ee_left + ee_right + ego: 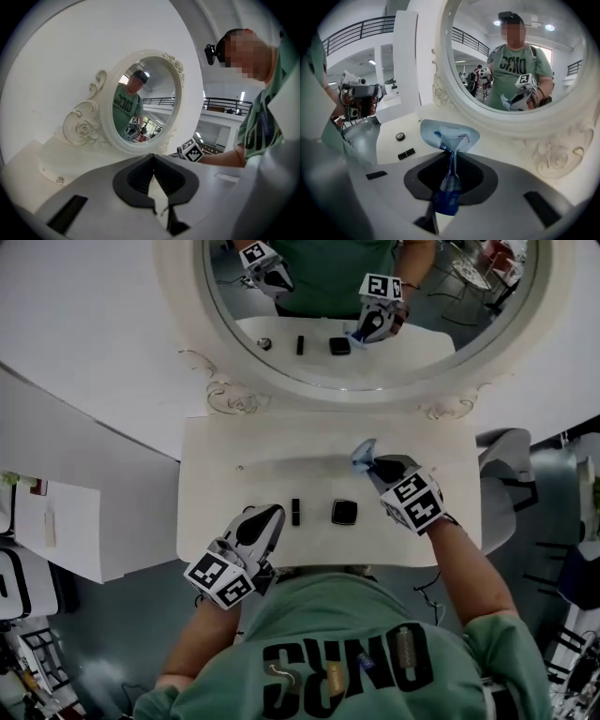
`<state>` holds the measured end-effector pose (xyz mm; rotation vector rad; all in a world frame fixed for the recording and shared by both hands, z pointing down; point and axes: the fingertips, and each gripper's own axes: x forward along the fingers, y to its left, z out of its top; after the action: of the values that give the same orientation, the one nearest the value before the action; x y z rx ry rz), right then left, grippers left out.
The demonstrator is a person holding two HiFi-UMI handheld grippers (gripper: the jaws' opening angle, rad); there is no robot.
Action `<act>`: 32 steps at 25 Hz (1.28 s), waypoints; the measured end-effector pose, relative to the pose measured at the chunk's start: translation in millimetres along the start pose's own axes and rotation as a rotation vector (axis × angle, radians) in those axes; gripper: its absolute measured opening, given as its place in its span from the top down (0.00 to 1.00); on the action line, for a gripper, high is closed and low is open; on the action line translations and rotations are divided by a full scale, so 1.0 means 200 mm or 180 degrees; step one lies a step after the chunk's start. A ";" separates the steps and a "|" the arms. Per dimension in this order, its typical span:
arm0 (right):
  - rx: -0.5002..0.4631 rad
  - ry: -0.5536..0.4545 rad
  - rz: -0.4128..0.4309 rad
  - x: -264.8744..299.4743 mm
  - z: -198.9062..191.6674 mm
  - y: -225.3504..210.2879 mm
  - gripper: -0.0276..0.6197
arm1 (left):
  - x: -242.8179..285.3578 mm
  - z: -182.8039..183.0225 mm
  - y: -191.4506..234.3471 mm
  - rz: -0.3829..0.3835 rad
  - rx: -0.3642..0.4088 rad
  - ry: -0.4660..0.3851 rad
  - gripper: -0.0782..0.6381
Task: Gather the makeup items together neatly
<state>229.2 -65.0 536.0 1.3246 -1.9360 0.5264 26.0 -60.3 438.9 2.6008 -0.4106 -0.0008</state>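
Observation:
A white vanity table (272, 460) carries a black lipstick (295, 512) and a black square compact (344, 512) side by side near its front edge. My right gripper (373, 463) hovers over the table's middle right, shut on a light blue sachet (363, 452) that sticks out crumpled past the pads (449, 133). The right gripper view also shows the lipstick (406, 153) and a small round black item (400, 136) to the left. My left gripper (265, 518) sits at the front left beside the lipstick, its jaws closed tip to tip (152, 159) with nothing in them.
An ornate oval mirror (375, 381) rises behind the table and reflects both grippers. White wall panels stand on either side. A grey chair (511, 474) is off the table's right end, and white sheets (66, 526) lie off its left.

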 end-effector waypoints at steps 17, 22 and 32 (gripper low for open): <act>-0.0280 0.0550 0.0085 -0.13 -0.88 -0.04 0.87 | 0.46 -0.26 -0.30 -0.0486 -0.0051 0.0451 0.88; -0.0610 0.0624 0.0282 -0.07 -1.01 0.01 0.87 | 0.49 -0.33 -0.30 -0.0445 -0.0103 0.0521 0.88; -0.1280 0.0828 0.0565 0.05 -1.18 0.08 0.82 | 0.51 -0.40 -0.28 -0.0393 -0.0173 0.0584 0.88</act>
<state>291.6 95.5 699.2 0.7957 -1.8293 0.3486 145.2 -4.9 490.2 2.5409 -0.1814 0.1804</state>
